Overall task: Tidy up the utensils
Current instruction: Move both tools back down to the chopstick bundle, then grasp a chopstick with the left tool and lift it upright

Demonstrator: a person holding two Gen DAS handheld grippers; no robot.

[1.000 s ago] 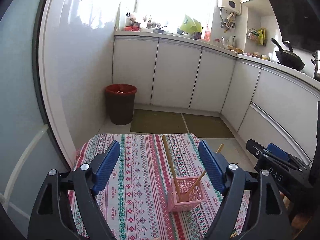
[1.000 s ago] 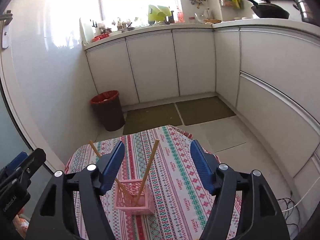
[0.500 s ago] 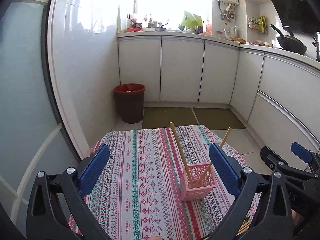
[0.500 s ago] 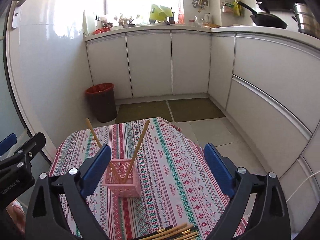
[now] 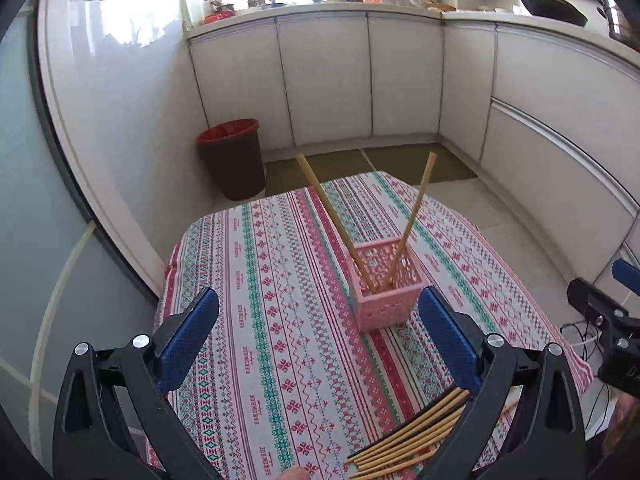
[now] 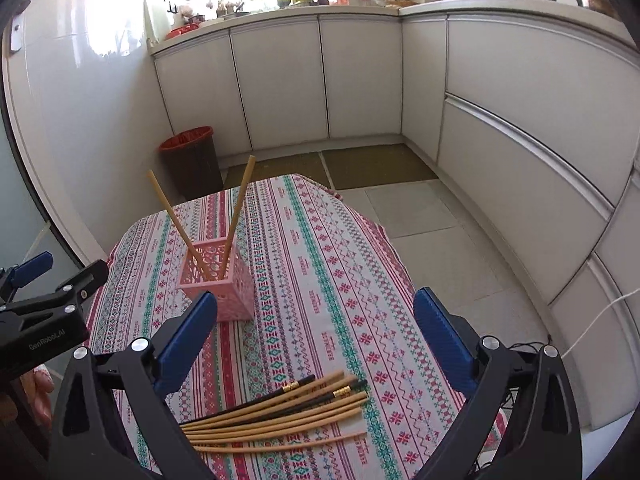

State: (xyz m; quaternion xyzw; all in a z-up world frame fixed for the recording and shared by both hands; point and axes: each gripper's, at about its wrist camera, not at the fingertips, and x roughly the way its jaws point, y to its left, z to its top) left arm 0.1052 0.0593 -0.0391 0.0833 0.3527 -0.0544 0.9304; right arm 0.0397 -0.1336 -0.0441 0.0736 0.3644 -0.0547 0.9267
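A pink lattice basket [image 5: 386, 290] [image 6: 219, 282] stands on the patterned tablecloth [image 5: 280, 280] [image 6: 320, 264]. Two wooden chopsticks [image 5: 414, 216] [image 6: 238, 204] lean apart in it like a V. Several more chopsticks, wooden and black with gold bands, lie in a loose pile [image 6: 280, 414] [image 5: 408, 436] near the table's front edge. My left gripper [image 5: 320, 328] hangs open over the cloth with the basket just beyond its right finger. My right gripper [image 6: 316, 324] is open above the pile, nothing between its fingers. Each gripper shows at the edge of the other's view.
A dark bin with a red liner [image 5: 232, 156] [image 6: 192, 160] stands on the floor beyond the table. White kitchen cabinets [image 6: 500, 120] curve round the back and right. A white cable [image 6: 592, 320] lies by the table's right side. A glossy white wall [image 5: 112, 140] is close on the left.
Both grippers opened wider and drew back and down, so the basket looks farther off and the chopstick pile has come into view at the front edge.
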